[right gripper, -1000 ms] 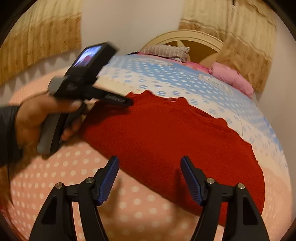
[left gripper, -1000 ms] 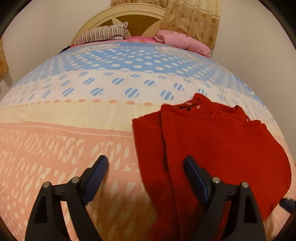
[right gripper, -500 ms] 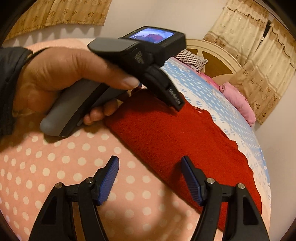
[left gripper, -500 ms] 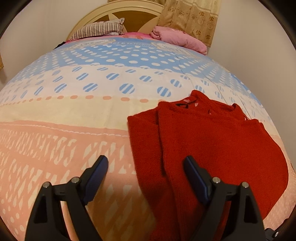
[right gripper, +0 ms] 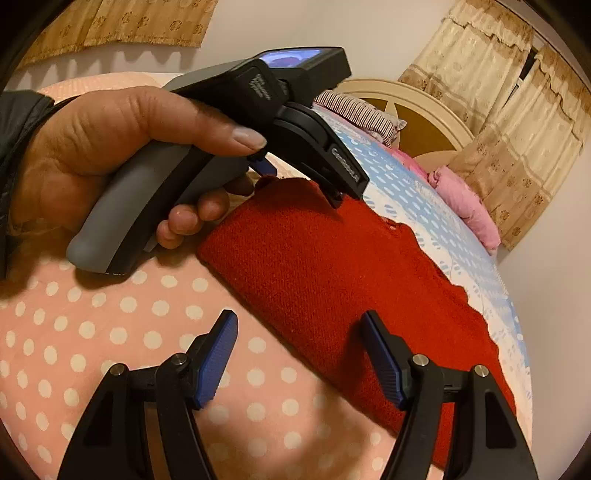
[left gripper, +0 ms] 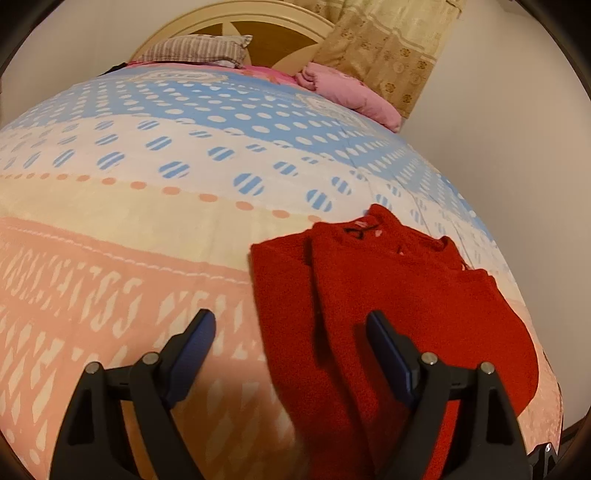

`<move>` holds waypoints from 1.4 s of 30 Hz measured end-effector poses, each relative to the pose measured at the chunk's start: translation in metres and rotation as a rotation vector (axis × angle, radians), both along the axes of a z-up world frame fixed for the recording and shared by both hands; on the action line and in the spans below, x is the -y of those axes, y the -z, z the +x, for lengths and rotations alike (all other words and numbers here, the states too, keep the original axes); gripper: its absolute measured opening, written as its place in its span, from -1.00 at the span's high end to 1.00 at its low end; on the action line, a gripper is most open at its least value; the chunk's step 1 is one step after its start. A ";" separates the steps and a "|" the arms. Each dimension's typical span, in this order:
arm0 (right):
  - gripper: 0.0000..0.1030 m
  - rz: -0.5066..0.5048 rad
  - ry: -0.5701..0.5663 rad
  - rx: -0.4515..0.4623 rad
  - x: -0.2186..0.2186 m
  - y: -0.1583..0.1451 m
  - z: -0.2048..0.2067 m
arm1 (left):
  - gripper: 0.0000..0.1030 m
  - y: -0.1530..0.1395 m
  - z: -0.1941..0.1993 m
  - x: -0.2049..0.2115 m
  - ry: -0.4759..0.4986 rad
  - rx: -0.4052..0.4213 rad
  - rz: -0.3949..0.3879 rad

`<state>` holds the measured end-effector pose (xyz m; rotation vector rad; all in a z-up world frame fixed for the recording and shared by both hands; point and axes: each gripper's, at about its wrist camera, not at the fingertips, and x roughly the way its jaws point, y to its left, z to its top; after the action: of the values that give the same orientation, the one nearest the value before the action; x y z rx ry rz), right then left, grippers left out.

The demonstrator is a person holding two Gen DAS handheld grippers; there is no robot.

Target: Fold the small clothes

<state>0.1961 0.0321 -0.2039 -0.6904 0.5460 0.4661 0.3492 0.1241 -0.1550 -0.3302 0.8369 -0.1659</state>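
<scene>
on the patterned bedspread [left gripper: 155,229] a red garment [left gripper: 388,295] is laid flat, partly folded, with one layer doubled over along its left side and the neckline turned toward the headboard [left gripper: 236,22]. seen from the left wrist, the left gripper [left gripper: 288,332] is held low over the near left part of the cloth; its jaws have just been closing a little, yet they are kept wide apart, with the edge of the garment lying below the gap and nothing pinched. the right-hand finger is seen over red fabric, the left-hand one over the pink band of the bedspread.

from the right wrist view, the right gripper [right gripper: 297,330] is poised over the near long edge of the red garment [right gripper: 332,280], jaws spread and nothing pressed between the blue pads [right gripper: 216,360]. one pad is hung over the dotted pink cover, the other over the cloth; whether either touches cannot be told.

across the garment, a hand [right gripper: 110,155] in a dark sleeve [right gripper: 18,122] is wrapped round the grey handle of the left gripper [right gripper: 295,188], which is lowered to the far corner of the cloth; from this side its fingertips are mostly hidden.

a striped pillow [left gripper: 195,51] and a pink bundle [left gripper: 351,92] are left by the headboard, with curtains [right gripper: 509,110] behind.
</scene>
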 end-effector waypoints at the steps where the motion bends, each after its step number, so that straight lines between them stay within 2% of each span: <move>1: -0.35 -0.004 0.001 0.004 -0.002 0.000 0.000 | -0.54 0.000 0.002 0.000 0.008 -0.002 -0.001; 5: -0.35 -0.019 0.006 0.024 -0.008 0.001 0.002 | -0.44 0.002 0.009 0.003 0.030 -0.017 -0.014; 6: -0.35 -0.023 0.006 0.030 -0.010 0.001 0.002 | -0.35 0.003 0.011 0.002 0.034 -0.019 -0.023; 7: -0.35 -0.028 0.006 0.036 -0.013 0.001 0.002 | -0.09 0.003 0.011 0.001 0.042 -0.018 -0.039; 9: -0.35 -0.034 0.005 0.042 -0.015 0.002 0.001 | 0.25 0.005 0.012 0.000 0.071 -0.027 -0.068; 11: -0.35 -0.033 0.004 0.048 -0.015 0.003 0.000 | 0.25 0.001 0.009 -0.004 0.052 -0.030 -0.085; 12: -0.35 -0.025 0.003 0.052 -0.014 0.003 -0.001 | 0.21 0.000 0.007 -0.007 0.037 -0.031 -0.107; 14: -0.35 -0.010 0.002 0.056 -0.010 0.003 -0.003 | -0.26 -0.004 0.000 -0.018 -0.022 -0.027 -0.158; 15: -0.35 -0.009 0.003 0.060 -0.010 0.004 -0.004 | -0.57 -0.006 -0.002 -0.022 -0.047 -0.013 -0.162; 16: -0.35 -0.013 0.003 0.065 -0.011 0.005 -0.004 | -0.62 -0.009 -0.006 -0.026 -0.079 0.017 -0.158; 18: -0.35 -0.027 0.004 0.078 -0.013 0.006 -0.006 | -0.62 -0.013 -0.007 -0.032 -0.100 0.034 -0.151; 21: -0.35 0.003 -0.011 0.064 -0.010 0.002 -0.009 | -0.59 -0.010 -0.006 -0.037 -0.106 0.003 -0.161; 24: -0.35 0.151 -0.084 -0.007 0.009 -0.018 -0.012 | -0.59 -0.007 -0.015 -0.032 -0.049 0.000 -0.174; 25: -0.35 0.236 -0.115 -0.044 0.021 -0.029 -0.014 | -0.59 -0.007 -0.018 -0.029 -0.025 -0.006 -0.166; 27: -0.35 0.318 -0.134 -0.102 0.036 -0.040 -0.013 | -0.59 -0.003 -0.027 -0.020 0.017 -0.022 -0.093; 29: -0.35 0.321 -0.123 -0.101 0.043 -0.042 -0.013 | -0.58 0.000 -0.039 -0.009 0.043 -0.043 0.057; 30: -0.35 0.303 -0.107 -0.090 0.045 -0.040 -0.012 | -0.58 -0.002 -0.047 -0.011 0.040 -0.022 0.075; 33: -0.35 0.272 -0.078 -0.093 0.048 -0.032 -0.006 | -0.59 -0.006 -0.056 -0.033 -0.032 -0.006 0.012; 36: -0.35 0.345 -0.051 -0.169 0.054 -0.034 0.005 | -0.59 -0.002 -0.056 -0.054 -0.124 -0.012 0.021; 37: -0.35 0.370 -0.051 -0.183 0.055 -0.037 0.006 | -0.59 0.001 -0.055 -0.057 -0.110 -0.027 -0.011; 39: -0.35 0.381 -0.050 -0.181 0.053 -0.038 0.005 | -0.59 0.001 -0.059 -0.052 -0.068 -0.032 -0.014; 41: -0.35 0.361 -0.050 -0.167 0.051 -0.034 0.002 | -0.59 0.000 -0.068 -0.039 0.019 -0.026 0.024; 42: -0.35 0.352 -0.049 -0.164 0.052 -0.032 0.006 | -0.59 0.000 -0.074 -0.030 0.059 -0.023 0.073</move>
<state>0.2020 -0.0199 -0.1716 -0.3308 0.5840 0.6505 0.2754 0.1537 -0.1546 -0.2394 0.8733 -0.1867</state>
